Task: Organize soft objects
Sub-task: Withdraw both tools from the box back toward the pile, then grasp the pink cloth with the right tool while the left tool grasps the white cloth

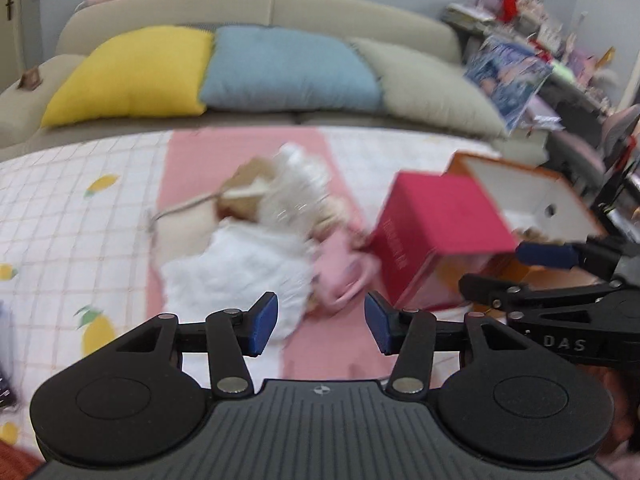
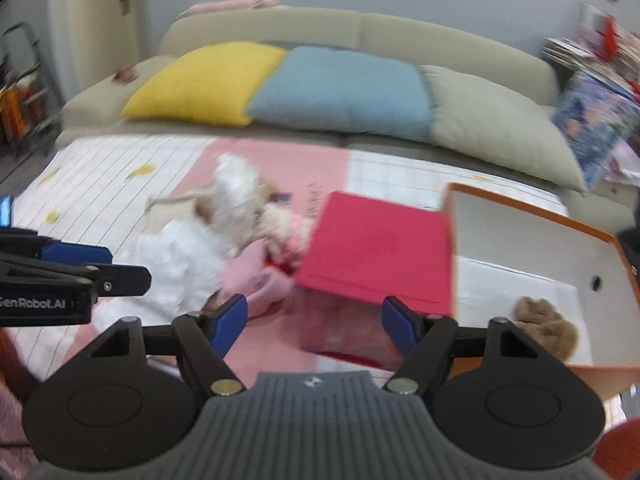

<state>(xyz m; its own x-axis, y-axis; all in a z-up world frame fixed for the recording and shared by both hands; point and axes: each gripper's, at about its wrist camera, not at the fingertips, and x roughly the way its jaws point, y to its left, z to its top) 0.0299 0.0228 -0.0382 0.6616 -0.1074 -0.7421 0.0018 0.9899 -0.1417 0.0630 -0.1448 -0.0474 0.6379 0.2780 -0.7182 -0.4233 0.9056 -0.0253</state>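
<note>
Beige sofa (image 1: 360, 4) at the far side carries yellow (image 1: 132, 76), blue (image 1: 288, 70) and grey (image 1: 432, 88) cushions. Nearer, a checked mat (image 1: 60, 208) holds a pile of plush toys (image 1: 256, 248), white and pink, blurred, perhaps four pieces. Right of the pile stands a red box (image 2: 380, 252); beside it an orange box (image 2: 532, 248), white inside, holds a brown plush (image 2: 548, 324). Your left gripper (image 1: 321, 324) hangs over the pile's near edge, jaws wide, empty. Your right gripper (image 2: 314, 322) faces the red box, jaws wide, empty.
</note>
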